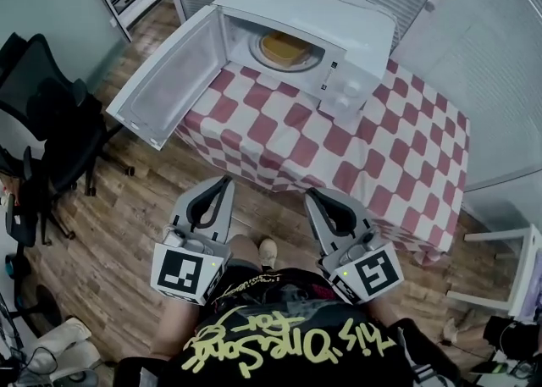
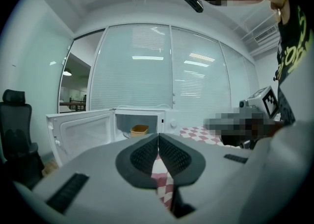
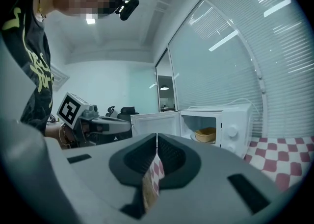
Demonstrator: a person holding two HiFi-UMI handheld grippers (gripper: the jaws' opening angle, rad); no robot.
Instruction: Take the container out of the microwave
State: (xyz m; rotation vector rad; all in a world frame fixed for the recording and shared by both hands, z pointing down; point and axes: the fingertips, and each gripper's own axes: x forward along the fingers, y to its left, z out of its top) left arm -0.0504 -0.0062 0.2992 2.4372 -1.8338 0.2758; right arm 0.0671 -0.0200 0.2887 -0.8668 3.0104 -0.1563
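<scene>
Grippers first: the left gripper (image 1: 222,186) and the right gripper (image 1: 315,197) hover side by side just in front of the person's chest, each with its jaws pressed together and nothing between them. Past them comes wooden floor (image 1: 127,233), then the table (image 1: 373,152) under its red-and-white checked cloth. At the far end sits the white microwave (image 1: 356,21), door (image 1: 165,80) swung wide to the left. The yellow container (image 1: 284,46) rests inside, well apart from both grippers.
</scene>
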